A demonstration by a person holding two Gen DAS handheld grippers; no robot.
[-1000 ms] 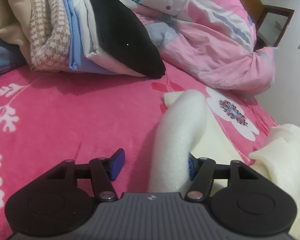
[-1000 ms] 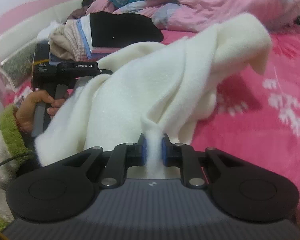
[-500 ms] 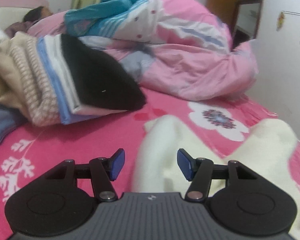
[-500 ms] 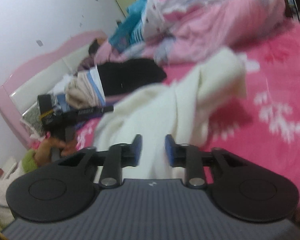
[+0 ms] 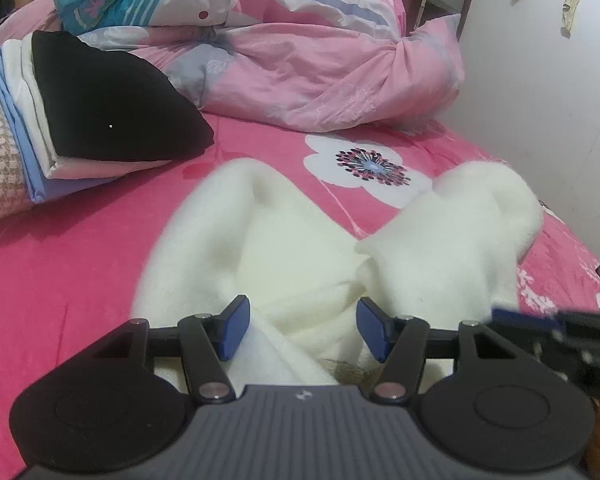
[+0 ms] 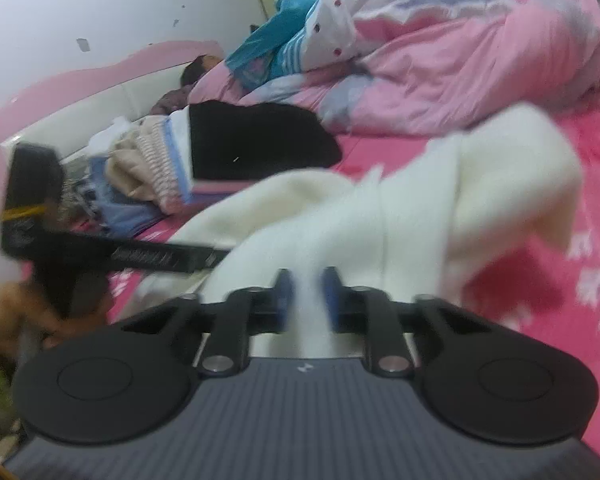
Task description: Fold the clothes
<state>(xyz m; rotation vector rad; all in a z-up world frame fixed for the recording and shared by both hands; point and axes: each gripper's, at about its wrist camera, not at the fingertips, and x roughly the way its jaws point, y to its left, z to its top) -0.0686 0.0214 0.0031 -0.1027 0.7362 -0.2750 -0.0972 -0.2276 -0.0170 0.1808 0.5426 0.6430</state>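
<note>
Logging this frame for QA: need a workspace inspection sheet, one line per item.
Surface: bed with pink floral sheet.
Job's things: cream fleece garment lying rumpled on the sheet; stack of folded clothes, black piece on top.
Clutter: bunched pink quilt behind.
Grippers: left hand-held gripper open over the fleece, pads clear of it; right hand-held gripper closing, a fleece fold between the pads.
Cables: nothing seen.
Surroundings: white wall, wooden door frame, someone lying at the bed's head.
</note>
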